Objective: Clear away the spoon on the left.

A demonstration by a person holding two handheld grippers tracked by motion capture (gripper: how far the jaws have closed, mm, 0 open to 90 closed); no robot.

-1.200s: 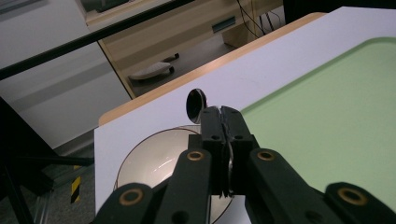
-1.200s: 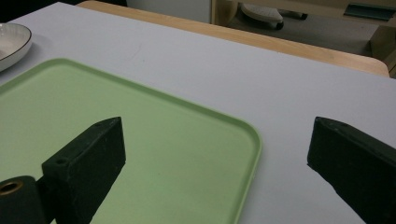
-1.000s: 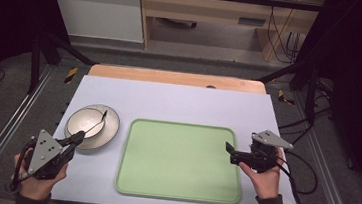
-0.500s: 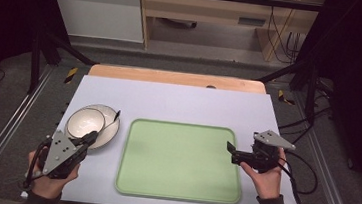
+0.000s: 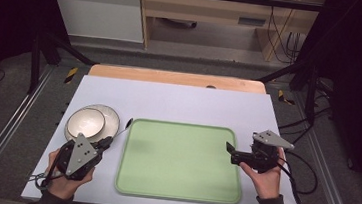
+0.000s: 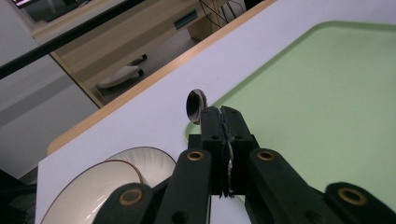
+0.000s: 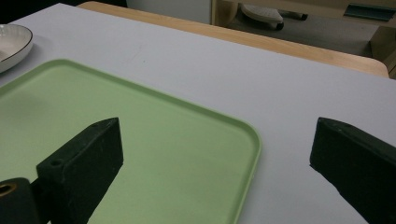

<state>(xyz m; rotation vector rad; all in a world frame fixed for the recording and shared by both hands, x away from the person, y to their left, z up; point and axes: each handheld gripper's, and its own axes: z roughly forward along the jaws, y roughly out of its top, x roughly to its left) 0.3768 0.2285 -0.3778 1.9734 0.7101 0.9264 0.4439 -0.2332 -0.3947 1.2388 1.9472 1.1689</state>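
Left tool [image 5: 106, 141] carried spoon [image 6: 194, 104] from bowl [image 5: 86, 120] toward tray [image 5: 181, 182].

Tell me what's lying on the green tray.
The green tray carries nothing on the surface that is visible. The left claw holds a spoon by the tray's near-left corner, with the bowl beside it. The right claw covers a bit of the right rim.

room: dark | wooden desk [image 5: 218, 7] behind (cables hanging) | grey floor [image 5: 12, 111]
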